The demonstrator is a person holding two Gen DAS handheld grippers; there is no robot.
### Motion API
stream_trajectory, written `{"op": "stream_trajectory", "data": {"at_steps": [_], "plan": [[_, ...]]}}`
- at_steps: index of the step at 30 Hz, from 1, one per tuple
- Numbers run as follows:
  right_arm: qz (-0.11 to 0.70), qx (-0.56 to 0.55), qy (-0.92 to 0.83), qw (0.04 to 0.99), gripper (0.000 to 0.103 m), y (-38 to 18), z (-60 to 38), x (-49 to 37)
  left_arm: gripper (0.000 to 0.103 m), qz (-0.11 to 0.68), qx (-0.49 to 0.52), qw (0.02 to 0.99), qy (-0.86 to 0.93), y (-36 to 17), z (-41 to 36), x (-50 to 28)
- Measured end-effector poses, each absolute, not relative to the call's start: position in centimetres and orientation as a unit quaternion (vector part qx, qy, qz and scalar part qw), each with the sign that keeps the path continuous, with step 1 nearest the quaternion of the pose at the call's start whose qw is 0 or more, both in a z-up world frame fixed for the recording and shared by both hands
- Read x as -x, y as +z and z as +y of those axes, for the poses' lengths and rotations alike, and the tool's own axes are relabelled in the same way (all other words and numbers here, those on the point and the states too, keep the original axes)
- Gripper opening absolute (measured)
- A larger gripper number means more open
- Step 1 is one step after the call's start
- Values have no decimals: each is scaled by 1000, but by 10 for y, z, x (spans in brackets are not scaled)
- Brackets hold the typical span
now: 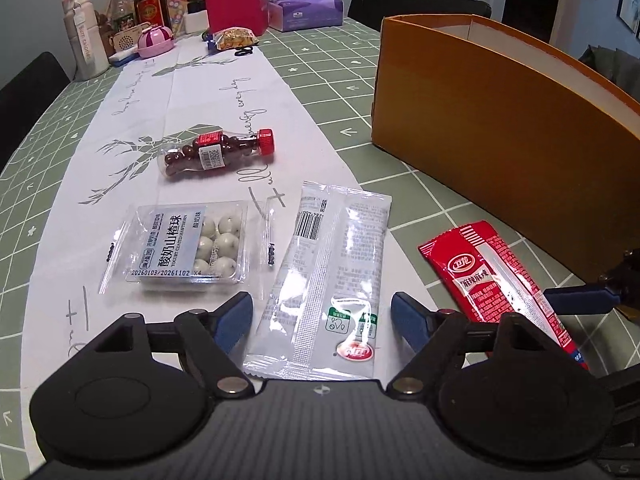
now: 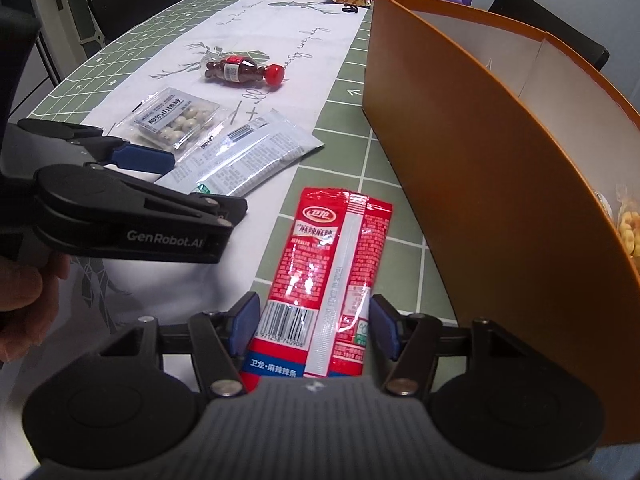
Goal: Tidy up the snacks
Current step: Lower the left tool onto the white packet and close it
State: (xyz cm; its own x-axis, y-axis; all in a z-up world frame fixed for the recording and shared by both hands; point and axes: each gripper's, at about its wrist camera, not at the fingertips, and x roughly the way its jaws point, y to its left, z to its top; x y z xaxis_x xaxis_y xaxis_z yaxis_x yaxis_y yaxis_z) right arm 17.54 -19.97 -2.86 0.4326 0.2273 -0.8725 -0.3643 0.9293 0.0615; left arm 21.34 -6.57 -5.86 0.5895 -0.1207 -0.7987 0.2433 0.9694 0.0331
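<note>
My left gripper point(image 1: 322, 320) is open, its blue pads standing clear on either side of a white-grey packet point(image 1: 332, 264) that lies flat on the runner. My right gripper point(image 2: 314, 328) is open around the near end of a red spicy-strip packet point(image 2: 332, 248), which rests flat on the table with the pads close beside its edges. A clear tray of white coated balls point(image 1: 188, 244) and a small red-capped bottle of dark balls point(image 1: 212, 152) lie further out. The tall orange box point(image 2: 480, 160) stands to the right, with yellowish ring snacks point(image 2: 628, 232) inside.
A white table runner point(image 1: 200, 92) crosses a green grid mat. At the far end stand bottles point(image 1: 150, 0), a pink box point(image 1: 236, 6), a tissue pack point(image 1: 304, 10) and a snack bag point(image 1: 234, 38). Dark chairs ring the table. A hand point(image 2: 24, 292) holds the left gripper.
</note>
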Motion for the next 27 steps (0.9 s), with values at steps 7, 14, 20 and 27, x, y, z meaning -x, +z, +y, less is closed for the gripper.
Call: {"op": "stream_trajectory", "data": {"at_steps": [7,14,20,27], "plan": [[499,68,185,844,52,-27,-204,-175,62,437,-84,886,-129,-56,-69,-211],[501,70,192,841,40,-25,-204,-176,55,430,-100,887,-138,-53,-71,-205],[503,76,196,839,34,-23,-202,-177,52,431,-100,885,-143,-50,-68,-202],[504,78,198,837,30,-22,-202,-177,50,423,-101,889,-145,-41,-63,-197]]}}
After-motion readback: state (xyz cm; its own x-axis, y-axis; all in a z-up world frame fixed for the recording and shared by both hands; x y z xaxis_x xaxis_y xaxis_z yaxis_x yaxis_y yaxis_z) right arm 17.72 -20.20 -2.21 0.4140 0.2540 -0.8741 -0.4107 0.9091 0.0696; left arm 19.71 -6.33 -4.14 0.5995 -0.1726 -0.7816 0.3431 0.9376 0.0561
